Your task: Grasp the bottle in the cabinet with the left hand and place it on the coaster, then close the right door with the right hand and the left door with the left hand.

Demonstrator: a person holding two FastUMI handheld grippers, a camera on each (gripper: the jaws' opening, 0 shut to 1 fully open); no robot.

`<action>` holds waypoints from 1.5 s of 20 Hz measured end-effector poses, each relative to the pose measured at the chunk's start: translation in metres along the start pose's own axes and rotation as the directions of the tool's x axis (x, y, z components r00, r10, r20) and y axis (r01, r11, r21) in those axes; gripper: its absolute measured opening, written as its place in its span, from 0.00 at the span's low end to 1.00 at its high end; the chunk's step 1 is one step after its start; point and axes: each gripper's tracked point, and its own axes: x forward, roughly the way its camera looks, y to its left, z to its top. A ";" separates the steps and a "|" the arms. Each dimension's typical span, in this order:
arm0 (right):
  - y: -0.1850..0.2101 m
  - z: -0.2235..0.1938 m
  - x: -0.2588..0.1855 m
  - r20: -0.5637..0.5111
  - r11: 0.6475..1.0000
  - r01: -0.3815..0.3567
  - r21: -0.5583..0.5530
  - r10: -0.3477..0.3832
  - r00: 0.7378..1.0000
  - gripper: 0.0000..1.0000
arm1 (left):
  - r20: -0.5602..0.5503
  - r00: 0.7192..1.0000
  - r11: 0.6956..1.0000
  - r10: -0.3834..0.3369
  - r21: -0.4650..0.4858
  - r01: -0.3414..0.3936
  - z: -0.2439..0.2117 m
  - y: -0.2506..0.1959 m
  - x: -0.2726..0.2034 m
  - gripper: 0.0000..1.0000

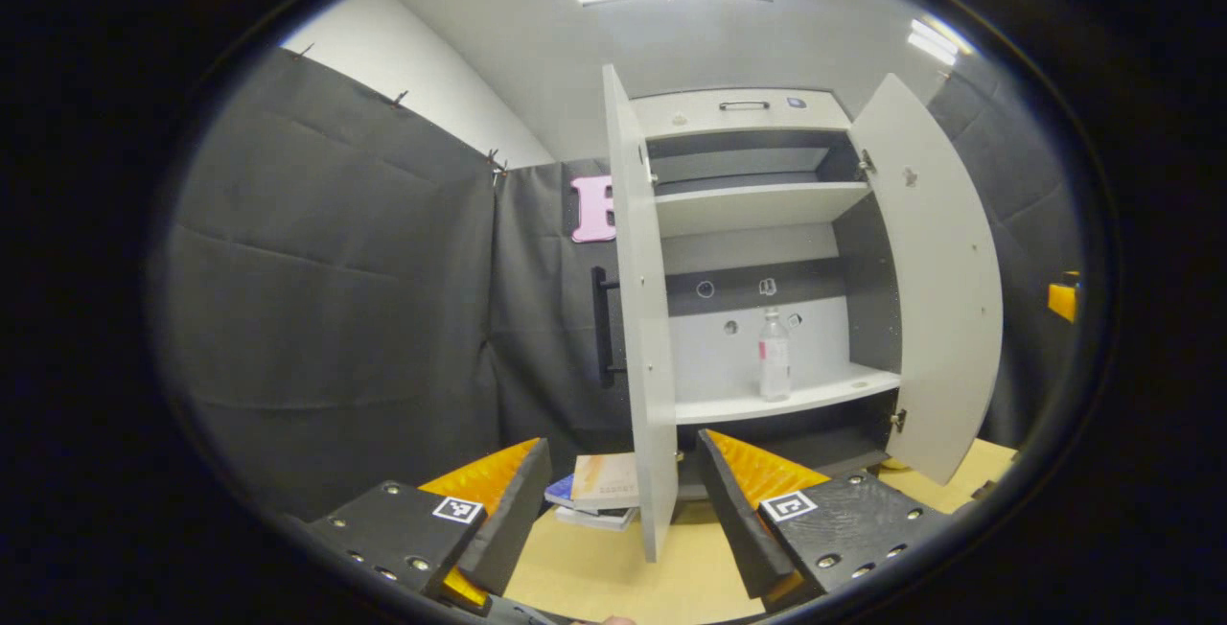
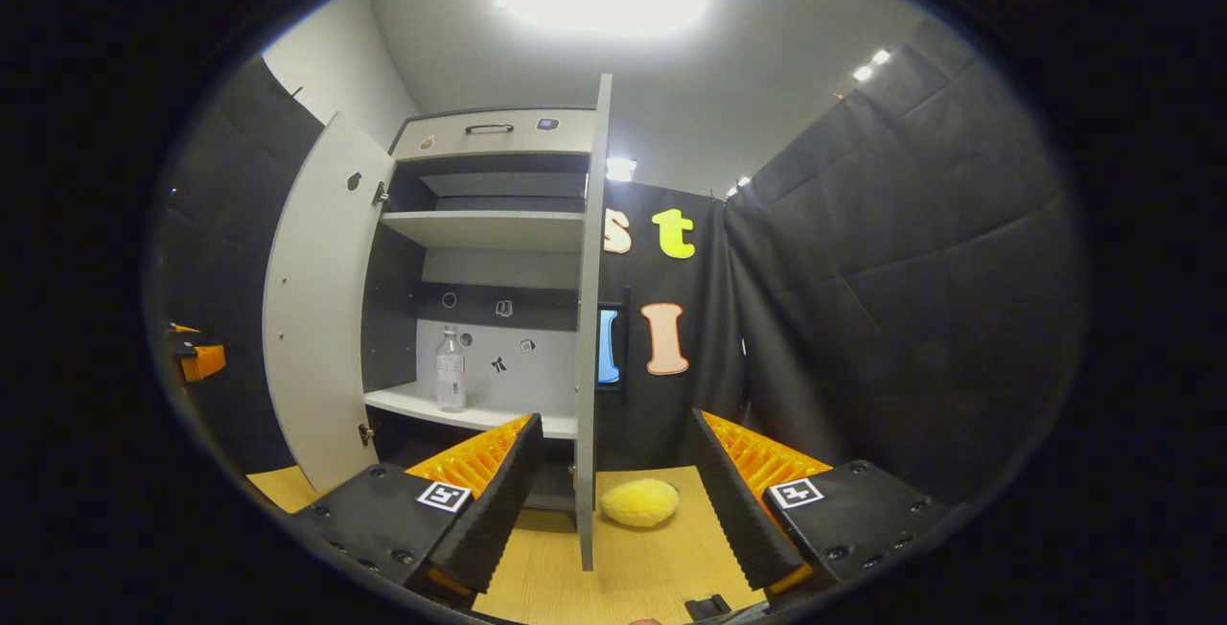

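Clear bottle (image 1: 775, 355) at one o'clock: likely light, rigid, slippery; best gripped mid-body. Both grippers' fingers spread, empty.

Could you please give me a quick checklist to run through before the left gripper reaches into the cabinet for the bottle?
1. Bottle upright on the lower shelf: ok.
2. Left door and right door open: ok.
3. Left gripper open and empty: ok.
4. Left door's edge stands between the left gripper's fingers, path to the bottle not clear: not ok.
5. Right gripper open, back from the cabinet: ok.
6. Coaster position: cannot tell.
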 end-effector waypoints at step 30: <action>-0.045 -0.040 -0.007 -0.029 0.992 0.022 0.123 -0.018 0.999 0.97 | 0.120 0.963 0.967 -0.241 -0.057 0.250 0.063 -0.192 0.170 0.95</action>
